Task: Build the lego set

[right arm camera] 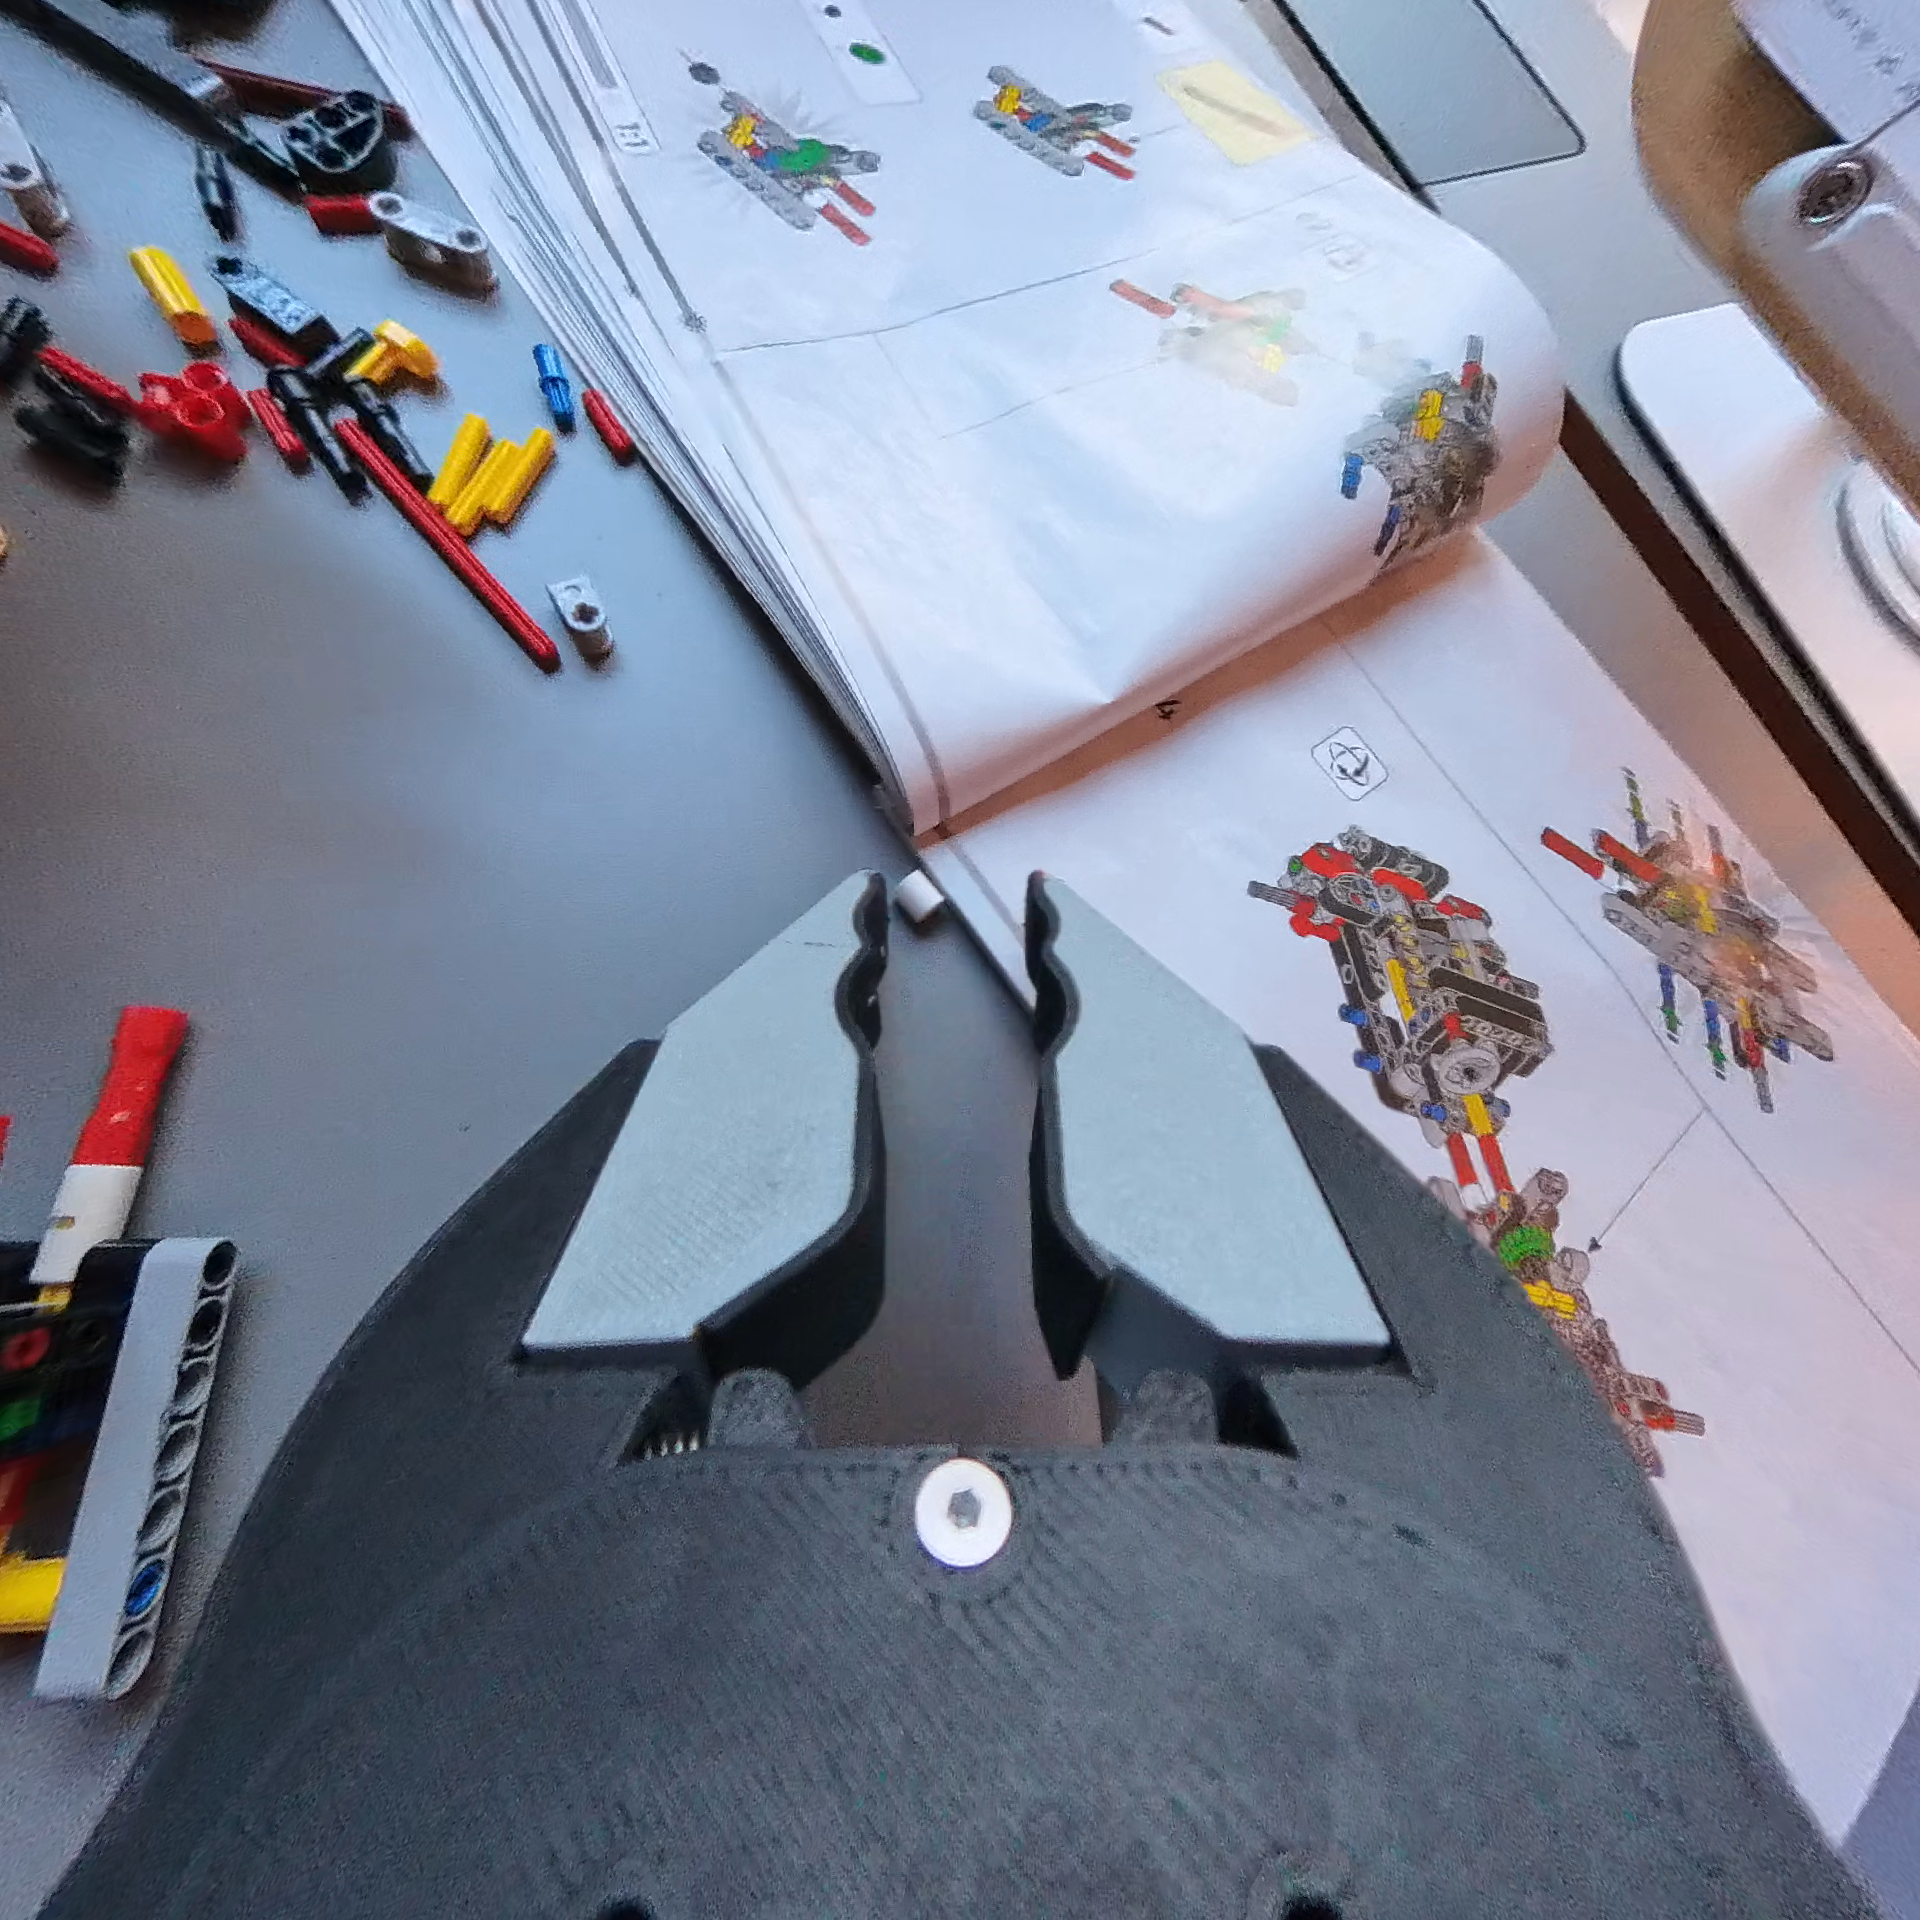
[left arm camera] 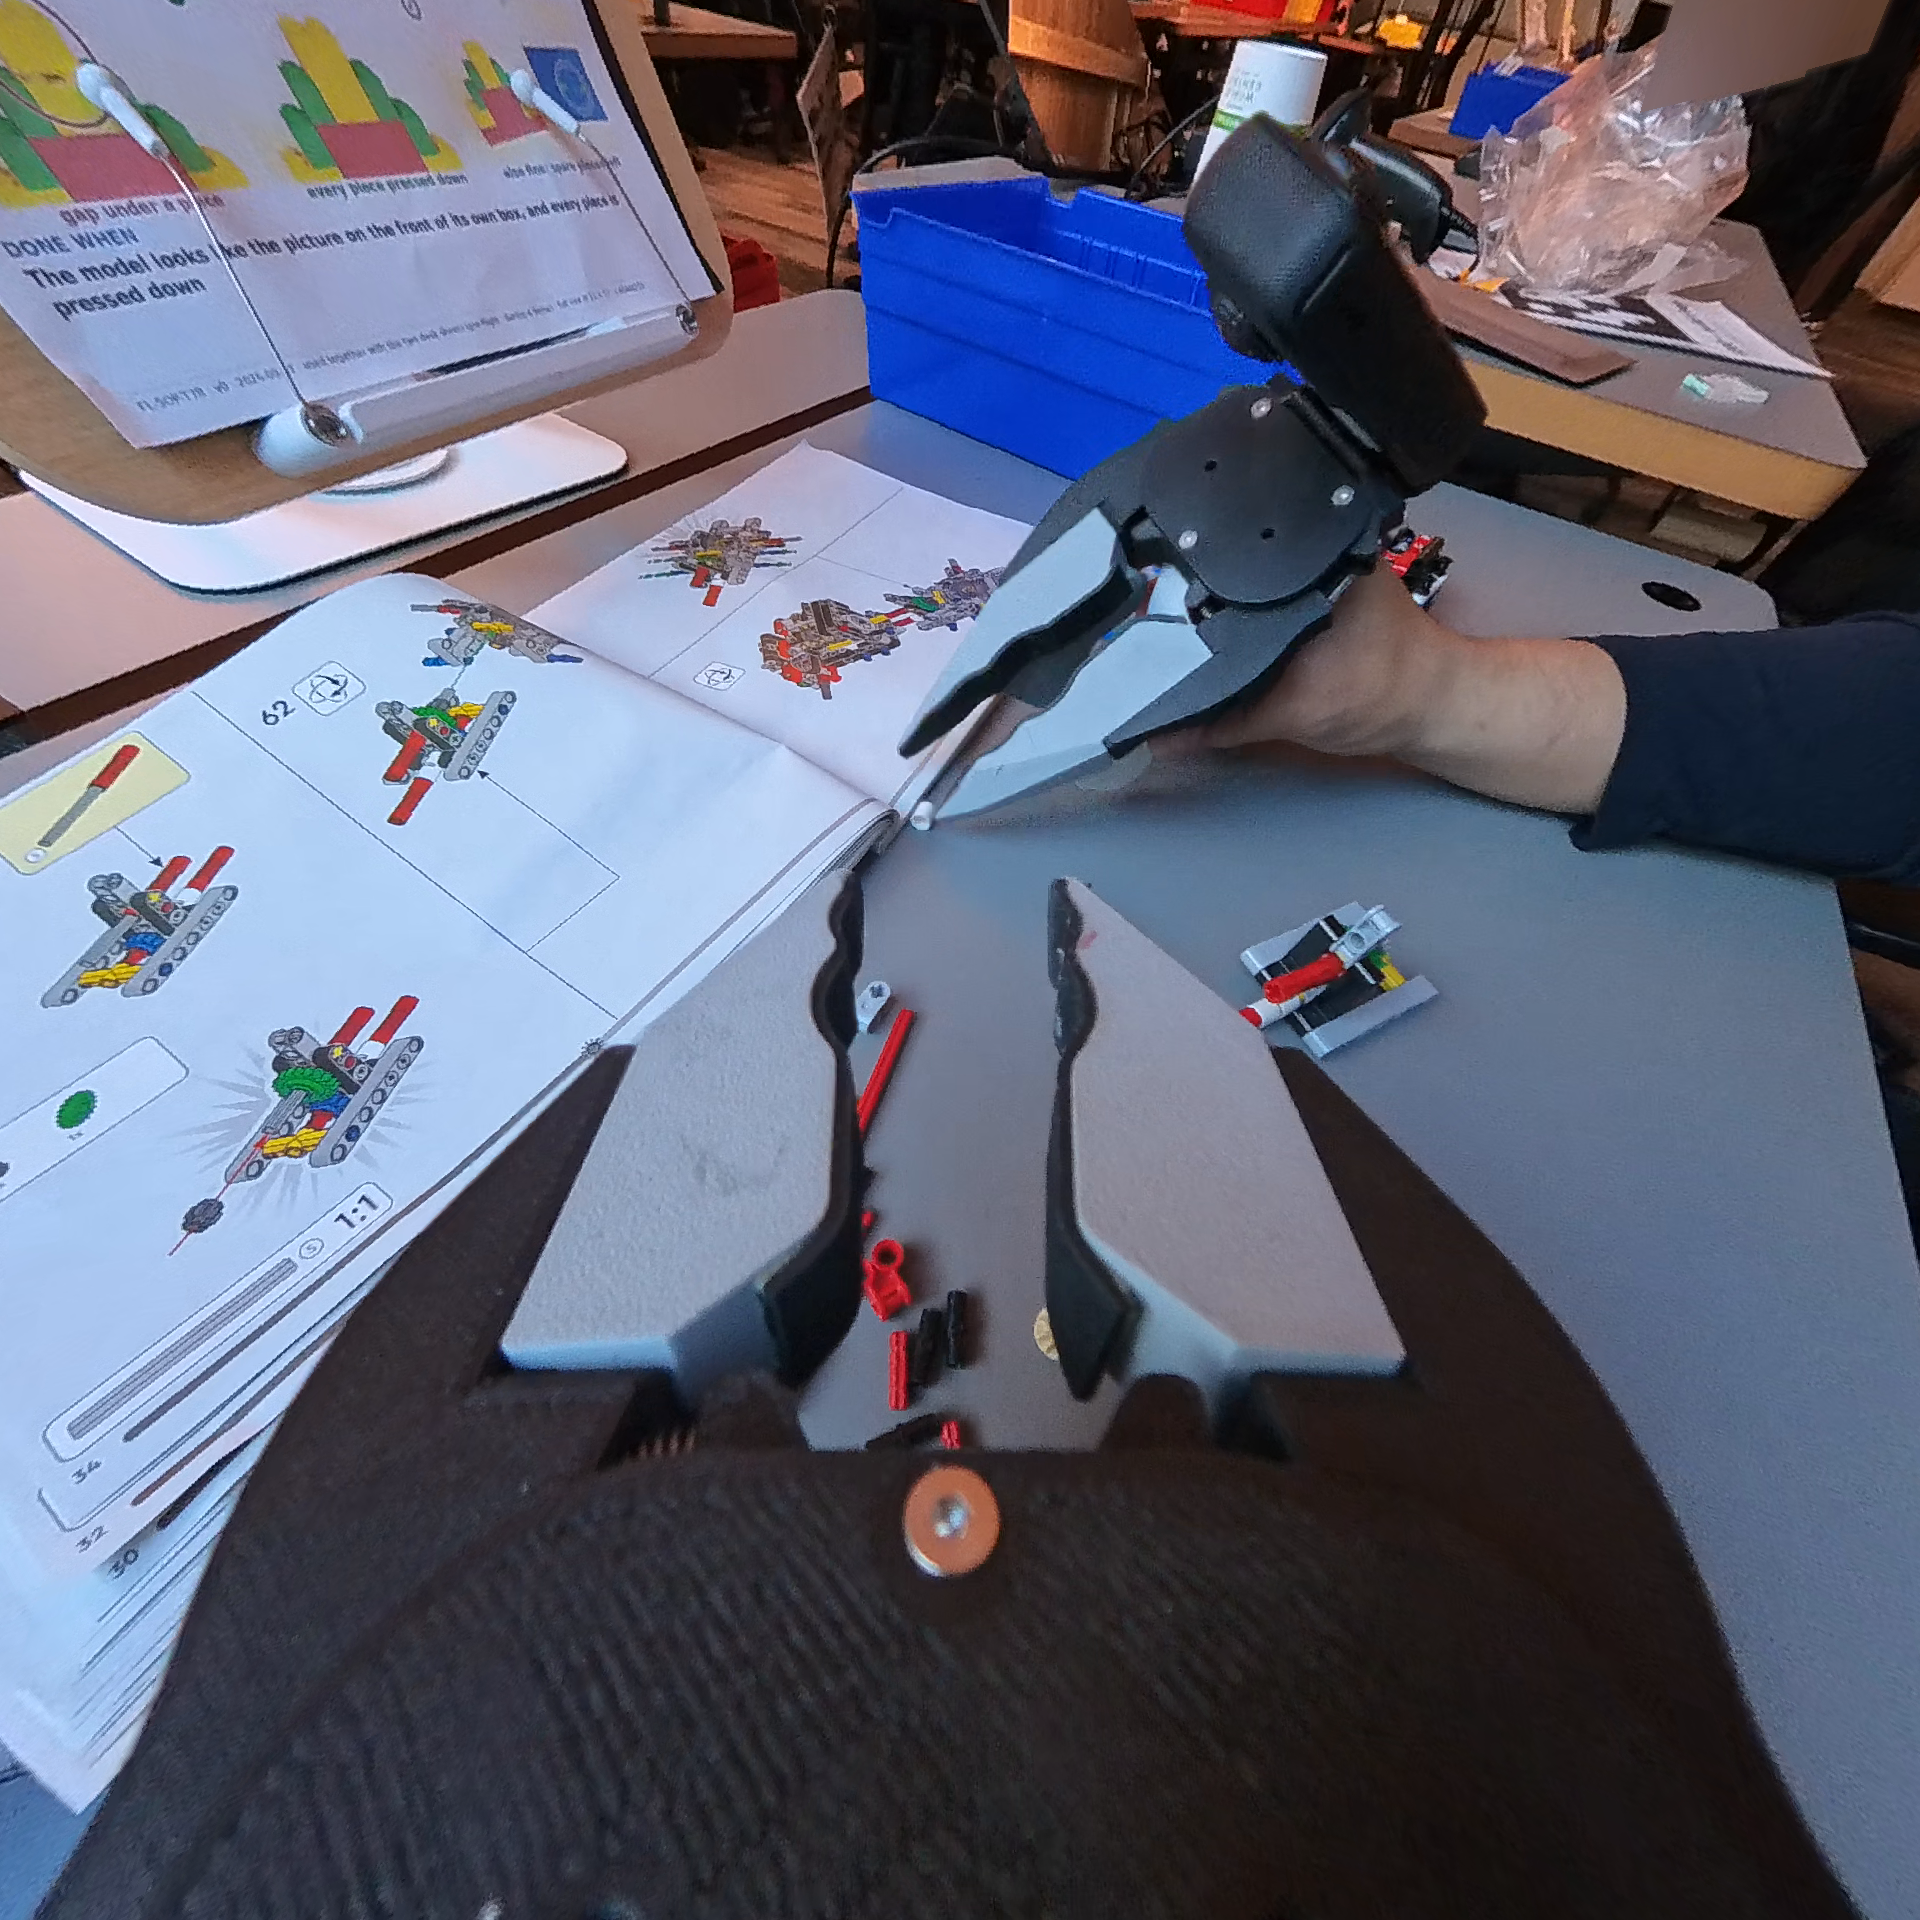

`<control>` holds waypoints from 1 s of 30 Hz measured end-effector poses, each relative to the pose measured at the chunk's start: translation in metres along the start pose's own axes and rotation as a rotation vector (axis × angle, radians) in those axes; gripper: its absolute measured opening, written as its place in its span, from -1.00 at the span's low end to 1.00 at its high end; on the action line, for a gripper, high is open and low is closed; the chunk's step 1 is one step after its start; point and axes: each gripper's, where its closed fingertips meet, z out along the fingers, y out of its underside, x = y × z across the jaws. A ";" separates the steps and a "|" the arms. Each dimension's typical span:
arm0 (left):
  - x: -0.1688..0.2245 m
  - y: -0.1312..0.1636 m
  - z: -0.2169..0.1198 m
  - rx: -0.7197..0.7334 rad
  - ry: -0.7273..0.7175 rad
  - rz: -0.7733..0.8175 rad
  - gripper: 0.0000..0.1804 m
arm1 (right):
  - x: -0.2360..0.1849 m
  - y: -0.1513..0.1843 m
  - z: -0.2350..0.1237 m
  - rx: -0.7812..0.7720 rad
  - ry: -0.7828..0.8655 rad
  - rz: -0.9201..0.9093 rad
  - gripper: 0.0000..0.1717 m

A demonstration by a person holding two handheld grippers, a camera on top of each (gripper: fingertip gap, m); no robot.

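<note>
My left gripper [left arm camera: 956,904] hovers open and empty over the grey table [left arm camera: 1558,1195]. A red axle [left arm camera: 885,1070] and a small grey connector [left arm camera: 871,1003] lie on the table below it. My right gripper [right arm camera: 956,894] is open, its tips down at the table by the edge of the instruction booklet [right arm camera: 1039,468]. A small white cylinder piece [right arm camera: 916,898] lies on the table just beside the right gripper's left fingertip, not gripped. The left wrist view also shows that gripper [left arm camera: 925,779] and the white piece [left arm camera: 921,816]. The partial grey, black and red build [left arm camera: 1335,977] sits to the right.
Several loose red, yellow, black and blue parts [right arm camera: 312,395] lie at the far left of the right wrist view. A blue bin [left arm camera: 1018,312], a document stand [left arm camera: 343,208] and a crumpled plastic bag [left arm camera: 1610,177] stand at the back. A hand [left arm camera: 1403,686] holds the right gripper. There is about 15 cm between the tips of the two grippers.
</note>
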 end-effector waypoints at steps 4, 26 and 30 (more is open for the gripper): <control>0.002 0.002 0.002 -0.010 0.012 -0.001 -0.65 | -0.007 0.004 0.005 -0.022 -0.032 -0.008 -0.76; -0.038 -0.017 -0.027 0.111 -0.147 -0.075 -0.67 | -0.164 -0.080 -0.001 -0.040 -0.600 -0.274 -0.95; -0.043 -0.022 -0.035 0.145 -0.149 -0.109 -0.68 | -0.180 -0.077 0.020 -0.146 -0.637 -0.357 -0.92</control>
